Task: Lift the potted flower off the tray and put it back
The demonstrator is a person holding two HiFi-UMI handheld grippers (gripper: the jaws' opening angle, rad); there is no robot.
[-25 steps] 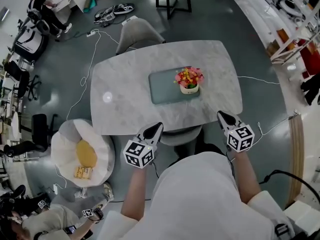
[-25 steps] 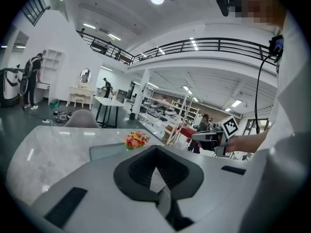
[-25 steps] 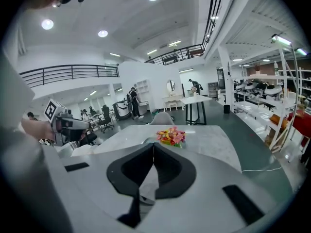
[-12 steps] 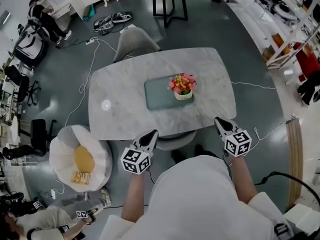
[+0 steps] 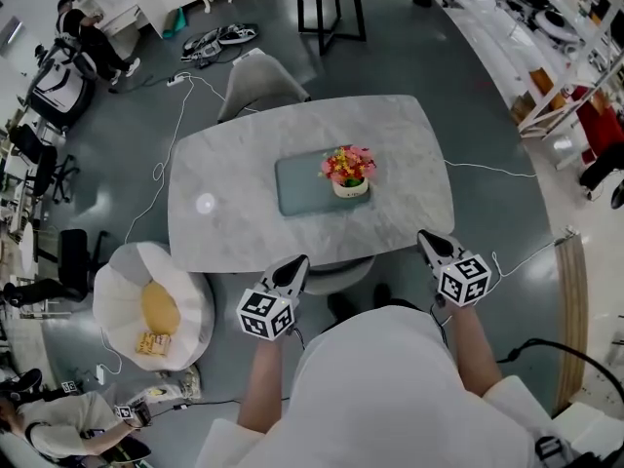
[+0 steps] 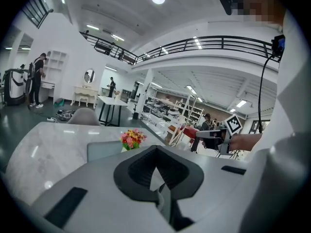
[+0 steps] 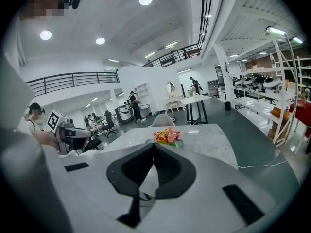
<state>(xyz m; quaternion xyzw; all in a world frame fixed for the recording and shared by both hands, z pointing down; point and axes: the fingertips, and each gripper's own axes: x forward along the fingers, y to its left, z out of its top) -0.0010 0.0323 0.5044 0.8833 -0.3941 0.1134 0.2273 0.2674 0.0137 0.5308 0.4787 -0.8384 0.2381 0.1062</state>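
left tool [image 5: 298, 261] and right tool [image 5: 427, 237] closed, empty.

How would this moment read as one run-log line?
step: pickup not yet begun | potted flower: on tray | left gripper: shut, empty, by near edge of table | right gripper: same

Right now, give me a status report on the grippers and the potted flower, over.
Left gripper and right gripper shut, empty. Potted flower upright on tray. Nothing between.

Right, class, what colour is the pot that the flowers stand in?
The pot is cream-white; the head view shows it best.
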